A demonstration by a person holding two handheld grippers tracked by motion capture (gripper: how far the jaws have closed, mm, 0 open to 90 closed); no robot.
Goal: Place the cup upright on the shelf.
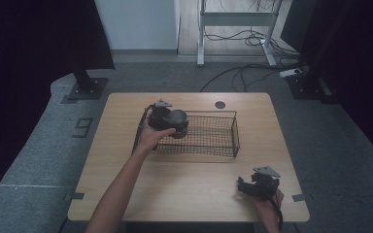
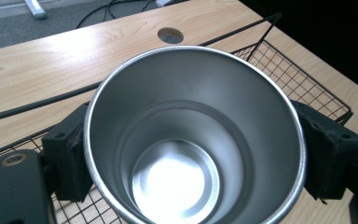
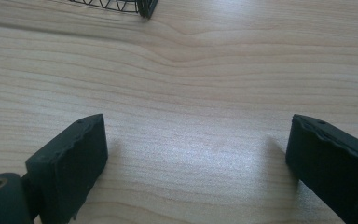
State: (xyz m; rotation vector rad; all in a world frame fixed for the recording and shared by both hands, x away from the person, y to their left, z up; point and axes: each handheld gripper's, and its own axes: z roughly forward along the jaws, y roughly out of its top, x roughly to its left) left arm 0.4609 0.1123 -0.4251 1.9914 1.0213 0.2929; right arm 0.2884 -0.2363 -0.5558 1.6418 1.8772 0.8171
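Over wire basket (image 1: 213,133), left tool (image 2: 193,154) clamps steel cup (image 2: 193,140).

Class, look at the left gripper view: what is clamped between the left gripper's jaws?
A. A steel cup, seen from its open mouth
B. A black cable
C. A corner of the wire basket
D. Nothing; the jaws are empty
A: the jaws of the left gripper press both sides of the empty steel cup, held above the wire basket.
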